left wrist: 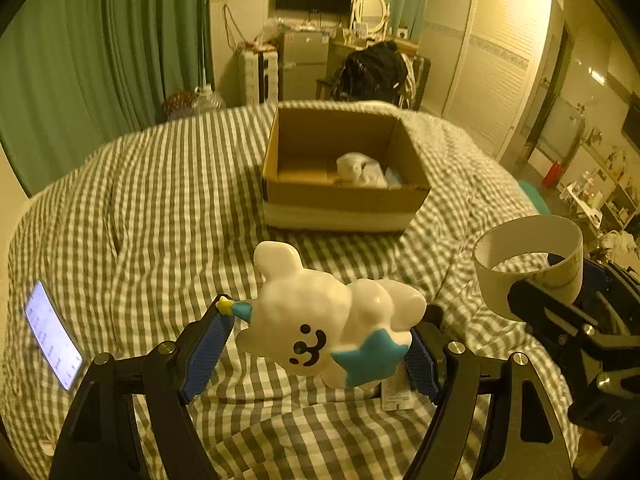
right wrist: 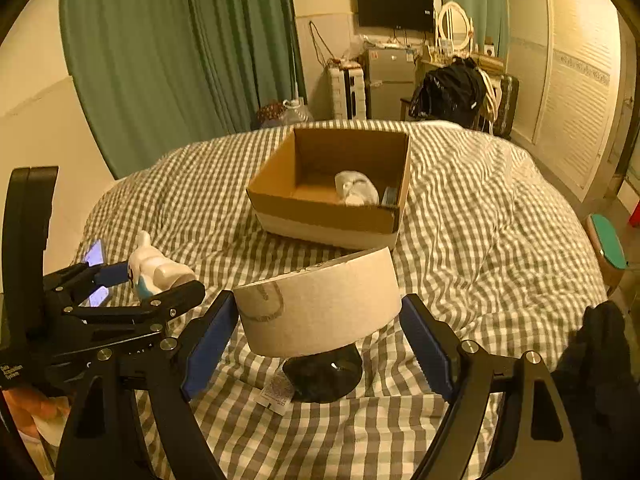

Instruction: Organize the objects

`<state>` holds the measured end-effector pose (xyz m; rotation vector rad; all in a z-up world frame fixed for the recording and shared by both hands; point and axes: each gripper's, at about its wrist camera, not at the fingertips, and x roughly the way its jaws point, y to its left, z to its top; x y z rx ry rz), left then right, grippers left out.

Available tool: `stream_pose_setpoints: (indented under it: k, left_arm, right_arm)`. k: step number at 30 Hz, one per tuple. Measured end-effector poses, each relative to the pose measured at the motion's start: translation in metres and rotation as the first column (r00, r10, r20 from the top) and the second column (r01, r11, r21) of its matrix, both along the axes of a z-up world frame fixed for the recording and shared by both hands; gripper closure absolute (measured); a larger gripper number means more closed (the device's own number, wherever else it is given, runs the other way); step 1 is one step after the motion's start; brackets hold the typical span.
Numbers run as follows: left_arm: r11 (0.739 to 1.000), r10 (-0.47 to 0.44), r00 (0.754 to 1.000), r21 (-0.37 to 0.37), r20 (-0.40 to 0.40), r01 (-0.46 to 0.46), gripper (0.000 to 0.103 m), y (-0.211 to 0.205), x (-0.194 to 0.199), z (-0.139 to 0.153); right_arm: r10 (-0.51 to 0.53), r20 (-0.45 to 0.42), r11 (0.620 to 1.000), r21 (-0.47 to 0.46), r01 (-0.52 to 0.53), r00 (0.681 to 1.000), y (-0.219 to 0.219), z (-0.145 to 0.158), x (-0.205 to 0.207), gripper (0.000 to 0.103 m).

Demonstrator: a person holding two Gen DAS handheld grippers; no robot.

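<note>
Blue pads: both grippers carry blue ribbed pads on black fingers, and each pair is pressed against a thing.
Left gripper (left wrist: 320,340): jaws wide and clamped on a white bear figure (left wrist: 320,320) with a black face, a blue star on its belly and a small blue cone with a yellow tip; it lies sideways between the pads, lifted clear of the checked bedcover (left wrist: 160,184).
Right gripper (right wrist: 320,332): jaws wide and clamped on the two sides of a white cylindrical lampshade (right wrist: 320,304), tilted; a dark rounded base (right wrist: 324,374) shows under it, with a small printed tag (right wrist: 276,394) at its lower left.
Both grippers: side by side and near each other above the near part of the bed.
Cardboard box (left wrist: 344,196): open at the top, it stands on the bedcover beyond both grippers and apart from them.
Box contents: a crumpled white item (left wrist: 360,170) towards the right side, with something bluish beside it against the right wall; what either is cannot be made out.
Phone (left wrist: 52,336): lit screen, lying on the bedcover at the far left.
</note>
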<state>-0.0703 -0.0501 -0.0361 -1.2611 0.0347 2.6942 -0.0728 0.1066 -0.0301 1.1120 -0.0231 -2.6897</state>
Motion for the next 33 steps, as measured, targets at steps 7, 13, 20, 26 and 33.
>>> stream_pose_setpoints:
  k: [7, 13, 20, 26, 33]
  left_arm:
    - [1.000, -0.013, 0.997, 0.014, -0.079, 0.014, 0.022, 0.004, -0.007, 0.041]
    - [1.000, -0.021, 0.994, 0.008, -0.106, 0.022, 0.022, 0.010, -0.036, 0.059]
    - [0.999, -0.035, 0.995, 0.015, -0.096, 0.036, 0.022, 0.021, -0.100, 0.058]
    - [0.999, -0.046, 0.997, 0.023, -0.064, 0.047, 0.022, 0.029, -0.169, 0.032]
    - [0.998, -0.049, 0.999, 0.040, -0.003, 0.049, 0.022, 0.033, -0.235, -0.022]
  right_arm:
    - [0.008, -0.084, 0.999, 0.035, -0.005, 0.996, 0.001, 0.035, 0.004, 0.021]
    - [0.020, -0.143, 0.999, 0.046, -0.014, 0.990, 0.000, 0.067, -0.014, 0.021]
    - [0.022, -0.145, 1.000, 0.025, -0.019, 0.989, 0.000, 0.081, -0.071, 0.021]
    - [-0.001, -0.115, 1.000, -0.001, 0.001, 0.993, 0.005, 0.076, -0.143, 0.021]
    - [-0.016, -0.024, 0.999, -0.035, 0.015, 1.000, 0.008, 0.031, -0.231, 0.021]
